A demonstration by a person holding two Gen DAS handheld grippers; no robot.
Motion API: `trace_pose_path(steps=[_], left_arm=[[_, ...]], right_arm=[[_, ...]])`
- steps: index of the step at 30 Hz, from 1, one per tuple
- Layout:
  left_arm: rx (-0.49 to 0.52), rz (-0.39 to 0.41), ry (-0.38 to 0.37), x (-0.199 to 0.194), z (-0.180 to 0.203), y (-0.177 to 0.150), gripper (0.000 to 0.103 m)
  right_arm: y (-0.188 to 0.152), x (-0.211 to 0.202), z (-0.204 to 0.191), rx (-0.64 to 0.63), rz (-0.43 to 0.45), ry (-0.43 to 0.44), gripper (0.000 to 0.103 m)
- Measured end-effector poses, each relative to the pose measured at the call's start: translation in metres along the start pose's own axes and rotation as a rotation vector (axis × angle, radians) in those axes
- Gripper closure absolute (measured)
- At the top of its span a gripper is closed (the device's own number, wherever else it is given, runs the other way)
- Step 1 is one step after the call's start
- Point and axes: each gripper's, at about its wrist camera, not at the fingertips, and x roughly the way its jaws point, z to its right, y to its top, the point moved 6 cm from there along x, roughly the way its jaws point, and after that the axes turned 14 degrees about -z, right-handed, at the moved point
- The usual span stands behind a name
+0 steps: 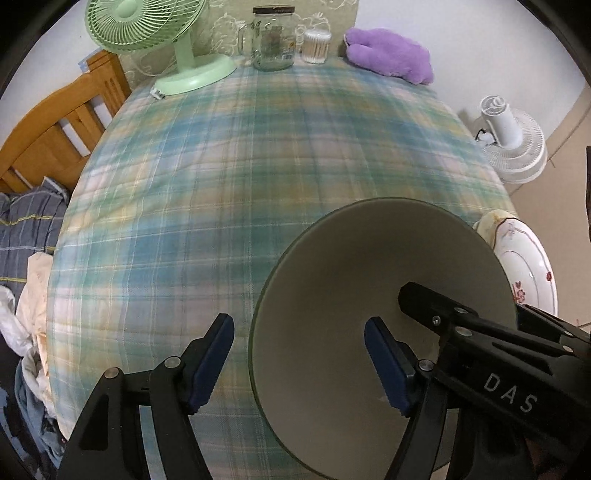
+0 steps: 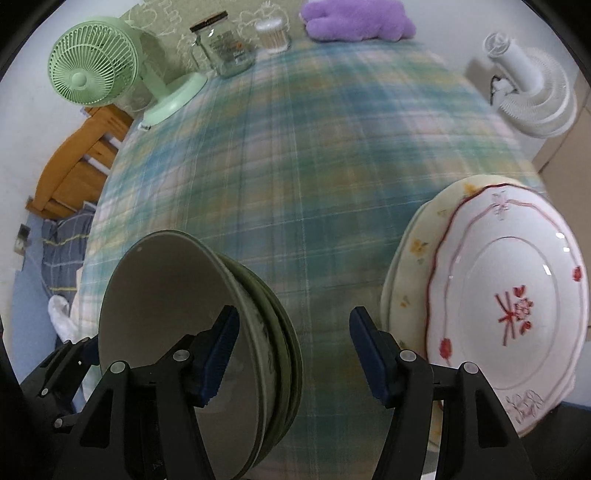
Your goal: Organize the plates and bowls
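Note:
A stack of grey-green bowls (image 2: 159, 295) stands on the plaid tablecloth (image 2: 295, 166) at the near left; it also fills the lower right of the left wrist view as the bowls (image 1: 369, 277). My left gripper (image 1: 299, 321) is open, one pad outside the top bowl's rim and one inside, neither pressing. My right gripper (image 2: 294, 312) is open too, its left pad over the bowl's inside and its right pad over the cloth. One of its fingers (image 1: 424, 306) shows inside the bowl. A white plate with red flowers (image 2: 509, 302) lies on a cream plate (image 2: 410, 258) at the right.
At the table's far edge stand a green desk fan (image 1: 147, 26), a glass jar (image 1: 273, 37), a tub of cotton swabs (image 1: 316, 46) and a purple plush (image 1: 391, 55). A white fan (image 1: 513, 147) sits on the floor to the right. A wooden frame (image 1: 55, 125) and bedding are at the left.

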Motion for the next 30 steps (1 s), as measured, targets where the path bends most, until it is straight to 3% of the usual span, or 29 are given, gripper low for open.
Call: trace_pose_path(steps=[4,9,16,19,25,30], left_arm=[[-0.013,-0.006,-0.001,0.001,-0.001,-0.001,0.028],[-0.01,-0.004,-0.016,0.002,-0.003,0.0,0.028],[0.008,-0.002,-0.068,0.005,-0.003,0.001,0.031],[0.027,0.008,-0.112,0.007,-0.001,0.001,0.034],[0.041,-0.011,-0.273,0.014,0.003,0.0,0.044],[0.054,-0.001,-0.301,0.014,0.003,0.003,0.045]], right_arm=[[0.002,0.005,-0.001,-0.014,-0.02,0.054,0.043],[0.002,0.007,-0.009,-0.059,-0.034,0.121,0.063],[0.003,0.007,-0.015,-0.086,-0.03,0.094,0.063],[0.004,0.007,-0.017,-0.085,-0.031,0.075,0.063],[0.003,0.006,-0.017,-0.068,-0.03,0.031,0.064],[0.002,0.006,-0.016,-0.051,-0.03,0.011,0.063]])
